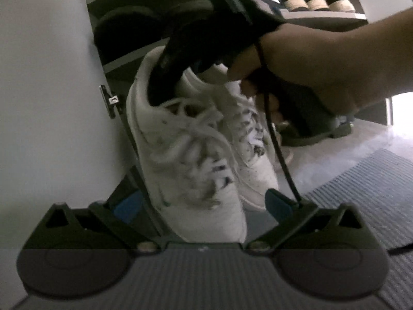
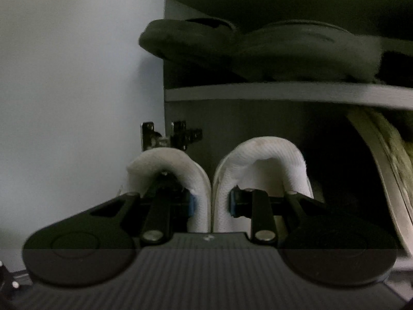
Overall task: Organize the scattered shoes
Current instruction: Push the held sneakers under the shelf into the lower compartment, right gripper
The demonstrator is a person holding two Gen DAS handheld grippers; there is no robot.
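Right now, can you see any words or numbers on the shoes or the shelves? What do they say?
None can be read.
White sneakers: no word, logo or number shows; only dark scuff marks.
Dark slippers on the shelf: no print shows.
Left gripper and right gripper: no lettering; a tiny pale mark on each base, too small to read.

I'm looking at white sneakers (image 1: 185, 155) in smooth, leather-like material, scuffed with grey smudges, their flat woven laces (image 1: 196, 134) cloth. From my right camera the heel collars (image 2: 260, 152) show a ribbed white knit lining. My gripper fingers (image 2: 157, 211) are matt black plastic with blue pads (image 2: 192, 204), rubbery I think, though blur makes that uncertain. Pivot bolts (image 2: 264, 235) gleam metallic. The cabinet door (image 1: 46, 90) is smooth, matt white; its hinge (image 2: 170, 135) is shiny metal. Dark slippers (image 2: 206, 44) on the shelf (image 2: 284, 91) look soft, felt-like. The floor mat (image 1: 361, 180) is ribbed grey. A black fabric glove (image 1: 232, 33) looks matt.
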